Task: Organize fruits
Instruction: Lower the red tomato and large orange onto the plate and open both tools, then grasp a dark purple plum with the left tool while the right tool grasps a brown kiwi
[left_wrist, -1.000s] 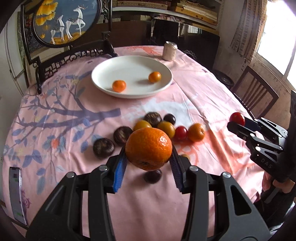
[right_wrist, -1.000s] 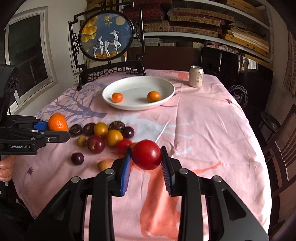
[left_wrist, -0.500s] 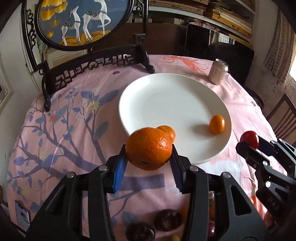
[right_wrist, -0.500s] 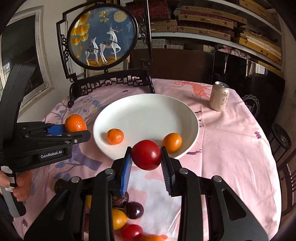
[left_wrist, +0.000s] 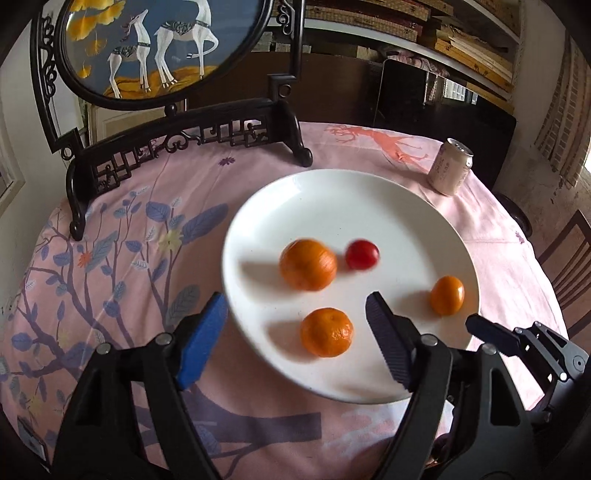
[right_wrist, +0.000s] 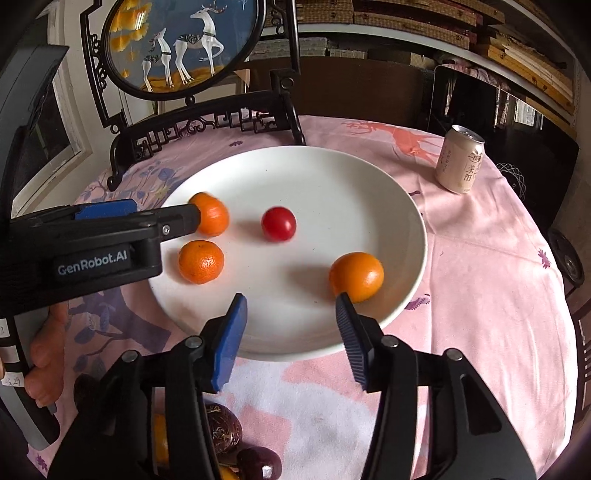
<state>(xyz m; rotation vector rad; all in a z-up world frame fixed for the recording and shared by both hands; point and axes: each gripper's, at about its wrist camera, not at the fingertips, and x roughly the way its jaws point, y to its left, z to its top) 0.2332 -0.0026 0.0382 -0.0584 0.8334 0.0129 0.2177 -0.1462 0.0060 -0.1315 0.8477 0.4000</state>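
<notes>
Left wrist view: shows the left tool (left_wrist: 295, 299) spread wide, gripping nothing, tips poised over the near rim of the white plate (left_wrist: 332, 177). Finds four fruits on the plate: a large orange (left_wrist: 308, 264) near the middle, a red fruit (left_wrist: 362, 254) just beside it toward the can (left_wrist: 450, 171), a mandarin (left_wrist: 326, 332) close to the near rim between the two fingers, and a small orange (left_wrist: 447, 295) by the can-side rim. Catches the right tool (left_wrist: 480, 325) only as a dark tip at the near can-side edge of the plate; cannot tell its spread from there.

Right wrist view: settles that, with the right tool wide apart and empty, tips over the near rim, one tip just in front of the small orange. Also reveals what the other view barely shows: more fruit off the plate, on the pink-clothed bench (right_wrist: 480, 295) on the near side, below and behind both tools: two dark fruits (right_wrist: 221, 428) and something yellow (right_wrist: 160, 443), partly hidden by the tool body.

Judging by this, turns the coming move on that one relation: loose fruit lying back from the plate's near rim, toward the person, so calls for pulling back and down rather than reaching forward. Looks nearer to the right tool. Round fruit, no long axis to match.
</notes>
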